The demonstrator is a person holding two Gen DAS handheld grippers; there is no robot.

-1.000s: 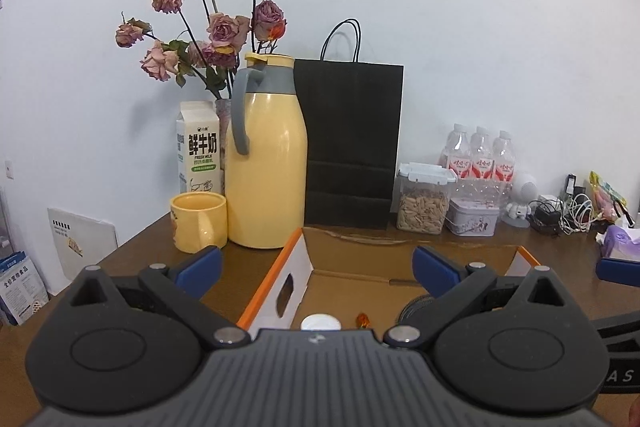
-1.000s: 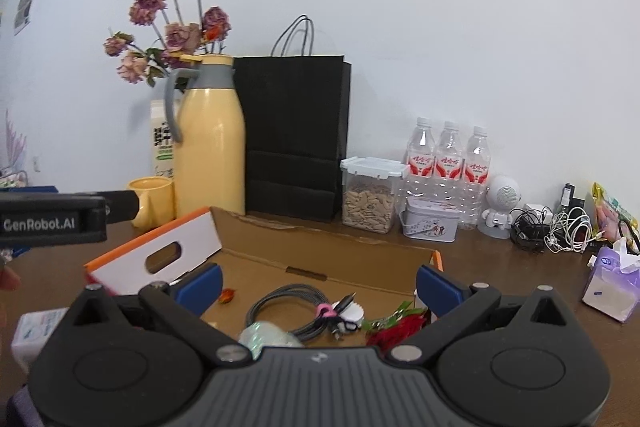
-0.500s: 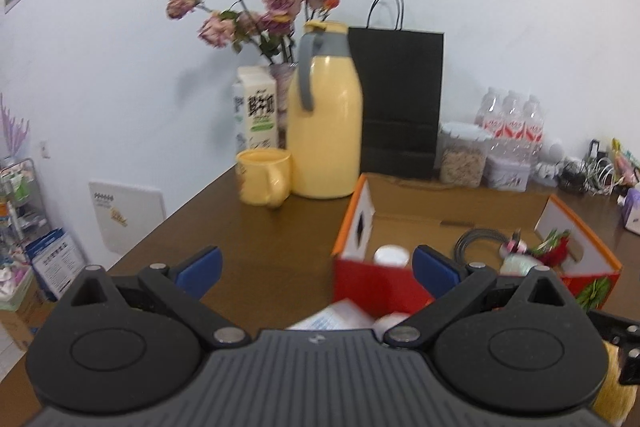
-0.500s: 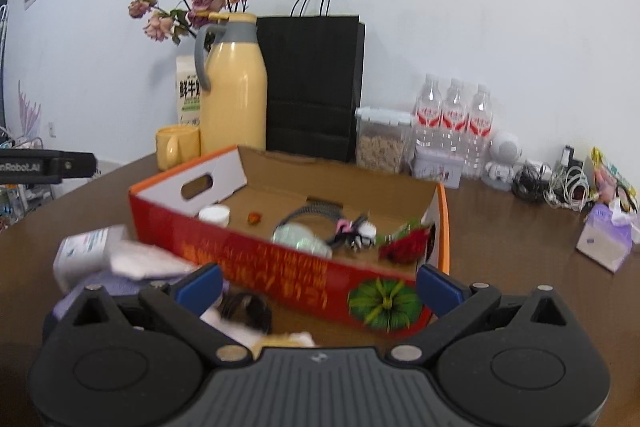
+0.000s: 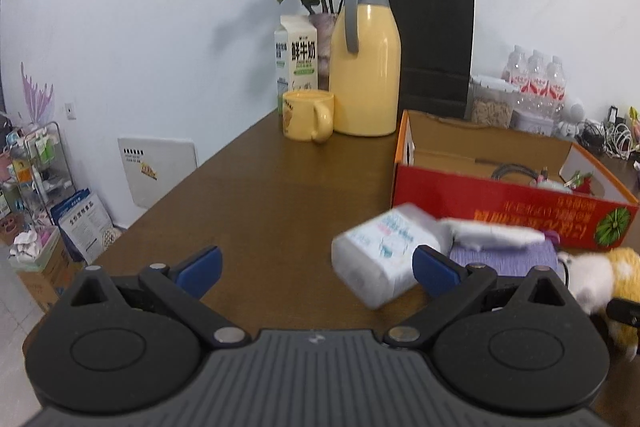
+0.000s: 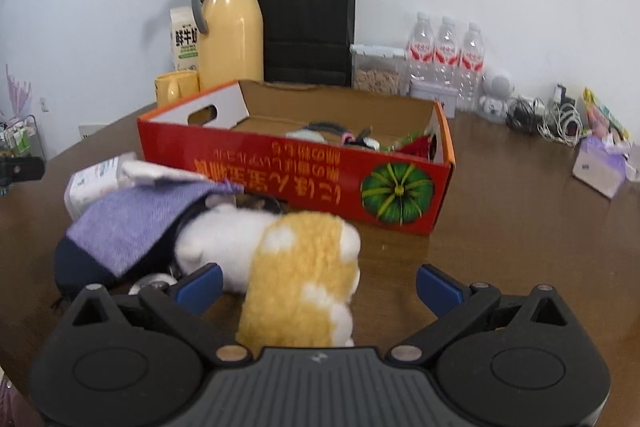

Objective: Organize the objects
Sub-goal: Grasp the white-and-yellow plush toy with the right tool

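- Lying just ahead of the right tool point(image 6: 318, 285), the plush toy point(image 6: 296, 263) sits on the tabletop point(image 6: 500, 227), its yellow end between the spread, empty fingers.
- Its long axis seems to run toward the camera, slightly left; the right hand is clearly nearer.
- Left tool point(image 5: 316, 269) is also spread and empty, the tissue pack point(image 5: 384, 251) just ahead-right.
- Purple cloth point(image 6: 136, 219) overlaps the toy's left side and could snag.
- Red box point(image 6: 304, 175), partly filled, stands right behind as the likely destination.
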